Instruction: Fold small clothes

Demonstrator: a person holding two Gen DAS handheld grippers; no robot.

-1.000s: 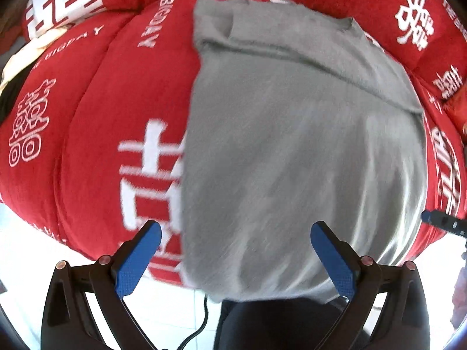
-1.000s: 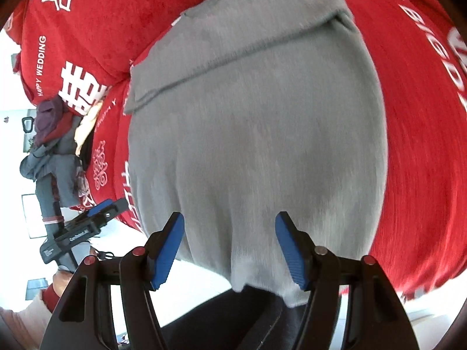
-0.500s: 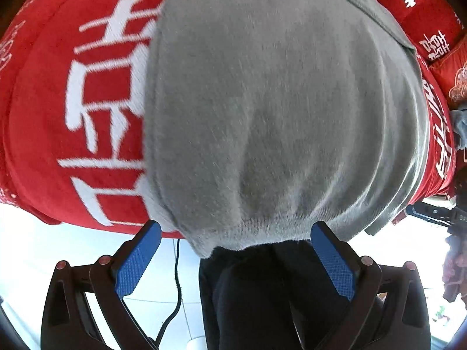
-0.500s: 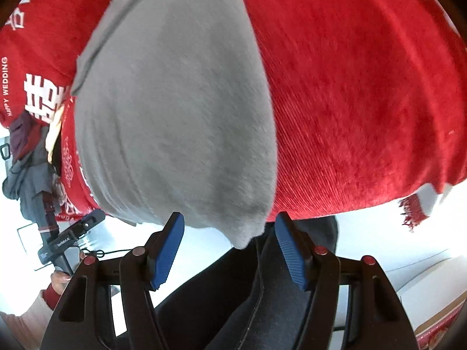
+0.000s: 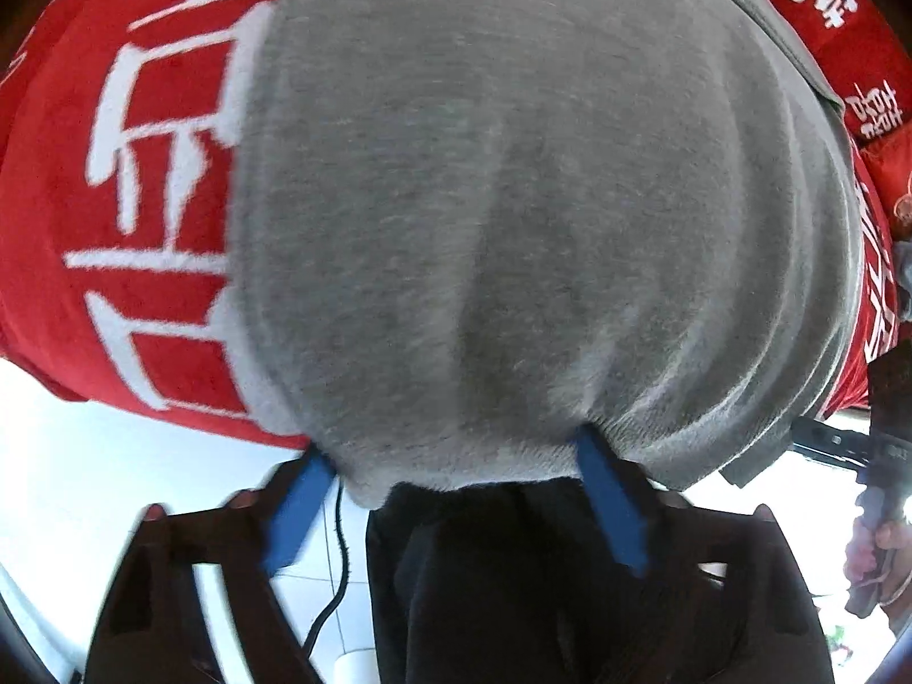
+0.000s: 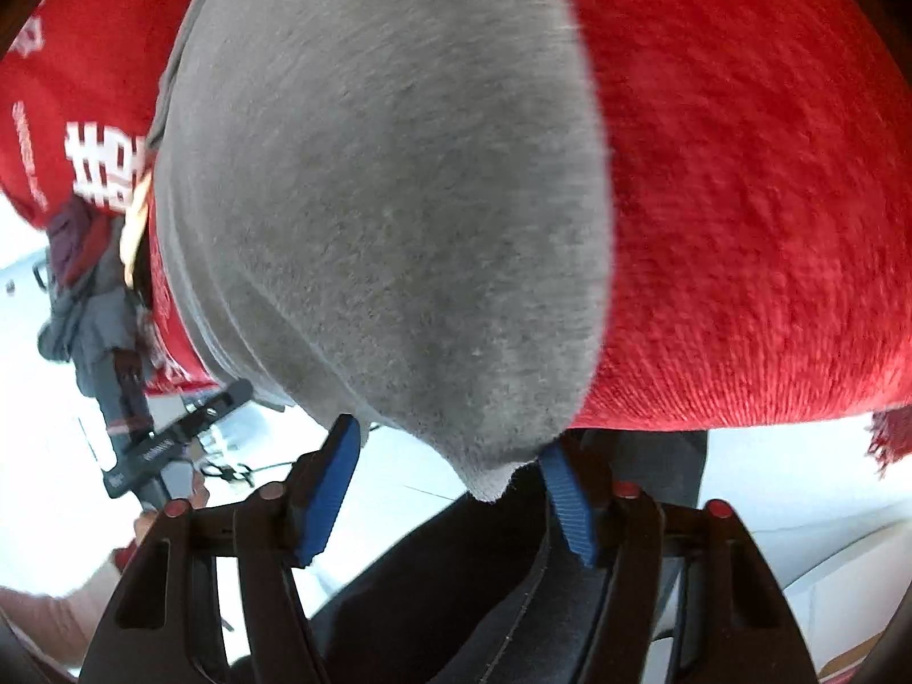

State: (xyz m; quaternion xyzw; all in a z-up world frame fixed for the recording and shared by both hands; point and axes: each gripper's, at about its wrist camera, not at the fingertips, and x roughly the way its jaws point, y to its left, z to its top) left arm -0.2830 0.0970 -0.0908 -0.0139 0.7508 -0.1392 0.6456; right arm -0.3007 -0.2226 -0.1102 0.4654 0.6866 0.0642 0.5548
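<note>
At 6 o'clock in the left wrist view, find the left hand-held gripper [image 5: 450, 456] spread wide, pads either side of the near hem of the grey garment [image 5: 513, 199], clamping nothing. Same at 6 o'clock in the right wrist view: note the right hand-held gripper [image 6: 450, 444] open around the garment's [image 6: 399, 199] drooping corner, not pinching it.

Spread flat over the red blanket [image 5: 142, 171], with the hem hanging off the near edge.

Likely to go wrong:
- Closing on one layer only, or on the plush blanket [image 6: 769, 199] beneath as well, and so dragging the bedding along with the fold.
- Closing short of the hem on the left, given the wide gap and the bunched ripples at 5 o'clock. Would probably slip out on the lift.
- Lifting the two sides unevenly and skewing the crease.

Hard to make out:
- Impossible to say what kind of garment. Far end cut off at 12 o'clock, apart from a folded flap at 1 o'clock.
- Cannot tell what carries the blanket.
- Tips of the blue pads partly hidden behind the hem, and blurred.
- Dark fabric [image 5: 513, 598] below the hem, probably the person's clothing.
- Heap of clothes [image 6: 85, 296] at 9 o'clock, too small to read.
</note>
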